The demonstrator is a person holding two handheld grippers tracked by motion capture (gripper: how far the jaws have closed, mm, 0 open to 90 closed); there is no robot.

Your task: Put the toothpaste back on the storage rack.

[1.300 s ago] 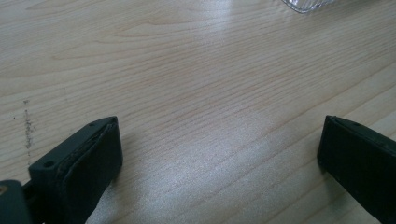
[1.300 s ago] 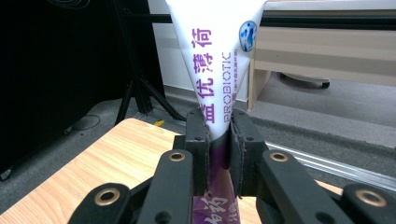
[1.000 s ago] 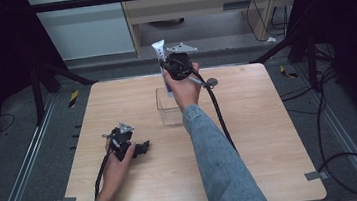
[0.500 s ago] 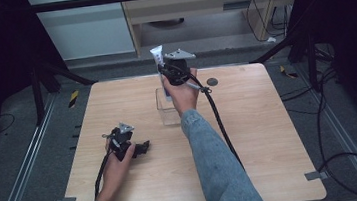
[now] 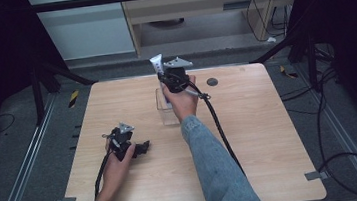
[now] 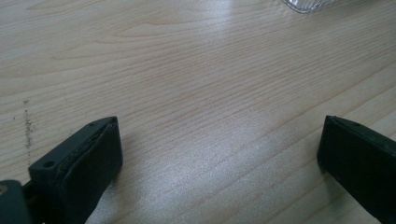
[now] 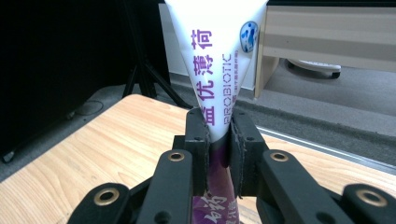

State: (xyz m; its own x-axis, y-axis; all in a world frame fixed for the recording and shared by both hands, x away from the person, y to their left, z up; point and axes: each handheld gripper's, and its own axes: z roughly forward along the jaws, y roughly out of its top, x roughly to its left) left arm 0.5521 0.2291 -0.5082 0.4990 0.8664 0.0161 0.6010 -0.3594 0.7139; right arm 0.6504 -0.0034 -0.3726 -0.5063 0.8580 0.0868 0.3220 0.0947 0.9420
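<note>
Between the two black jaws of the right gripper [image 7: 218, 140], clamped at mid-length: a toothpaste tube [image 7: 215, 60], white above the pads with its flat crimped end fanning wide past the jaw tips, purple below them toward the gripper body. Legible on the white face, running lengthwise in purple: "PROBIOTIC", a column of Chinese characters beside it, a line of finer print too small to read, and a small round blue-and-white emblem near the wide end. More white characters on the purple part, cut off by the frame edge. Jaws narrow, pads pressed flat on both sides of the tube. From the high view, same right gripper [image 5: 171, 78] raised over the far middle of the wooden table [image 5: 251, 138], tube [image 5: 156, 65] sticking up and back from the jaws, directly above a clear plastic box [image 5: 166, 109] standing on the tabletop; black cable [image 5: 217, 121] trailing from the gripper toward the near edge. Beyond the jaw tips: table edge, grey floor, dark tripod legs, pale cabinet. Left gripper [image 5: 143, 147] resting low on the near left part of the table, well apart from tube and box; jaws wide [image 6: 219, 154], bare wood grain between them, a corner of the clear box [image 6: 308, 4] far ahead of the tips.
</note>
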